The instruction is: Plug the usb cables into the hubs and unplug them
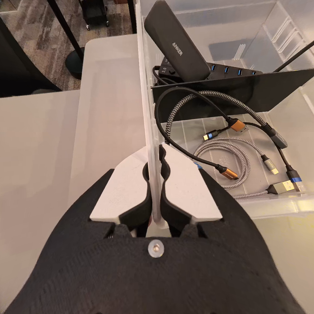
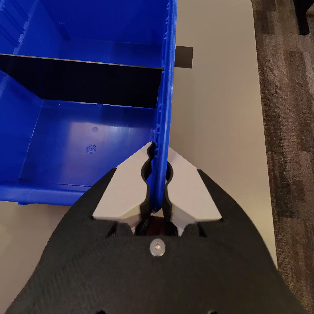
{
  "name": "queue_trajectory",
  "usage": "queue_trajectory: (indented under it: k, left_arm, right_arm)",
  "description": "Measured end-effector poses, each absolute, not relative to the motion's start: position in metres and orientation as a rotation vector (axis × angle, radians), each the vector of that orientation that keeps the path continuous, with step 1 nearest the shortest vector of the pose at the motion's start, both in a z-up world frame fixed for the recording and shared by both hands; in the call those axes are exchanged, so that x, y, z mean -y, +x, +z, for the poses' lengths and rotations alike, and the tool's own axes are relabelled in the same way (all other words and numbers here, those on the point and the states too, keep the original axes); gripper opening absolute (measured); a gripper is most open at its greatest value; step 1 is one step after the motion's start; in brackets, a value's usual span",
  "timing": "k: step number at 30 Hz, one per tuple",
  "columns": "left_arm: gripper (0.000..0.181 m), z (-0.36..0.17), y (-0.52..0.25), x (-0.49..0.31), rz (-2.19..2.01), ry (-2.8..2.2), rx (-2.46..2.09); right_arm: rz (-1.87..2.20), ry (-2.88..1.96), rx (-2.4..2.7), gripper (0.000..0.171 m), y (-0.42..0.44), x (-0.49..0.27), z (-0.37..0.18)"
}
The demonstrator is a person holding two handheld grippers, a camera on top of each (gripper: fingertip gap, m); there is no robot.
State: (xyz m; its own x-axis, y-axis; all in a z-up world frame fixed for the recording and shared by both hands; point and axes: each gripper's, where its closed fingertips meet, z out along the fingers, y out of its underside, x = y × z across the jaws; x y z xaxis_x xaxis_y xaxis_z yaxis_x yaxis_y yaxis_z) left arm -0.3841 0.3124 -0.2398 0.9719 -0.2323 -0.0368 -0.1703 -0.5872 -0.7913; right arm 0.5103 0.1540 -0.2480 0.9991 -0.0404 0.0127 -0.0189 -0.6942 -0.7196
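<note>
In the left wrist view my left gripper is shut on the left wall of a clear plastic bin. In the bin's near compartment lie several USB cables: a black one with orange plugs, a grey braided coil and a blue-collared one. Behind a black divider lie a dark slim hub leaning over a black hub with blue ports. In the right wrist view my right gripper is shut on the right wall of a blue bin, whose near compartment is bare.
Both bins stand on a white table, which also shows in the right wrist view. The blue bin has a black divider whose end sticks out past the wall. Carpet floor lies past the table's right edge. Black stand legs stand beyond the table's far left. Left tips to right tips: about 90 cm.
</note>
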Motion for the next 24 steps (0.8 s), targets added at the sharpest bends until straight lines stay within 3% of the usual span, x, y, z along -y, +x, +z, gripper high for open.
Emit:
queue_trajectory:
  k: [5, 8, 9, 14, 24]
  left_arm:
    - [0.010, -0.239, -0.382, -0.321, -0.095, -2.204, -0.284]
    - [0.044, -0.213, -0.393, -0.319, -0.106, -2.106, -0.232]
    - [0.053, -0.202, -0.396, -0.316, -0.108, -2.070, -0.226]
    - [0.065, -0.118, -0.372, -0.303, -0.124, -1.821, -0.273]
    - [0.061, 0.015, -0.190, -0.294, -0.294, -1.427, -0.509]
  right_arm:
    - [-0.058, -2.336, -0.013, 0.004, 0.509, -0.160, -0.245]
    - [-0.044, -2.270, -0.011, 0.050, 0.509, -0.149, -0.224]
    - [-0.041, -2.227, 0.003, 0.055, 0.508, -0.144, -0.211]
    - [-0.022, -1.951, 0.167, 0.055, 0.459, -0.135, -0.115]
    - [0.134, -1.448, 0.408, 0.051, 0.280, -0.176, 0.055]
